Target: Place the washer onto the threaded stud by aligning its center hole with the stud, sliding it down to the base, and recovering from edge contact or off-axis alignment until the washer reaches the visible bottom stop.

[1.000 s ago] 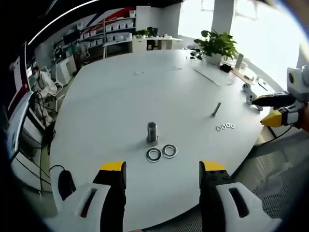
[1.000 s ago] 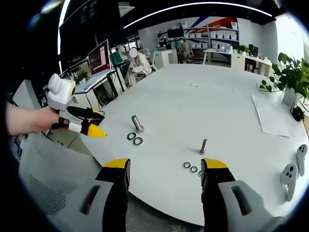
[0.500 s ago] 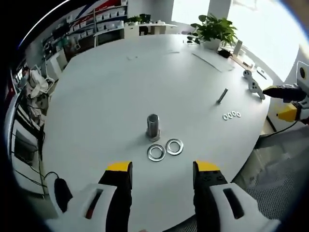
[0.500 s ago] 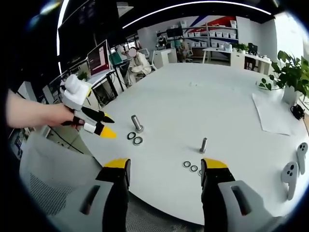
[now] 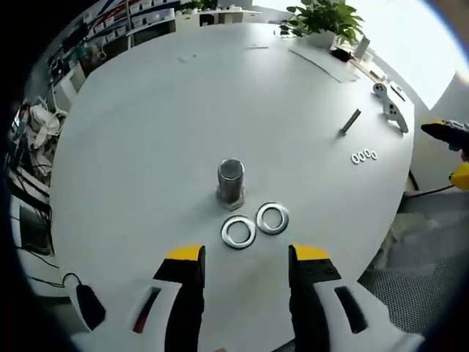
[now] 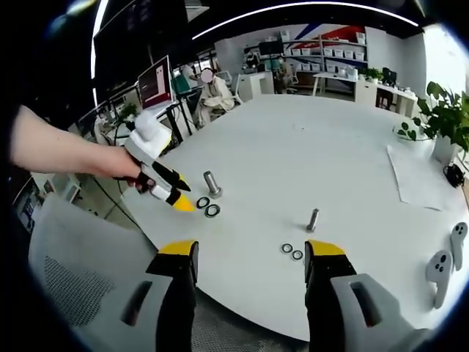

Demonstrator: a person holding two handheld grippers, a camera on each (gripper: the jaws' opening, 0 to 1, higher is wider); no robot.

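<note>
On the white round table [image 5: 146,132], straight ahead of my left gripper [image 5: 242,257], I see the large threaded stud [image 5: 230,181] standing upright on its hex base. Two large washers [image 5: 239,232] lie flat just in front of it, side by side and nearly touching, the second one [image 5: 272,218] a little to the right. My left jaws are spread wide with nothing between them, hovering above the table just short of the washers. In the right gripper view I see that same gripper [image 6: 179,198] coming in from the left, its yellow tips right beside the washer pair [image 6: 207,206] and stud [image 6: 212,182]. My right gripper [image 6: 248,253] is also wide open and empty, well back from a smaller stud [image 6: 313,219] with small washers [image 6: 292,251] near it.
</note>
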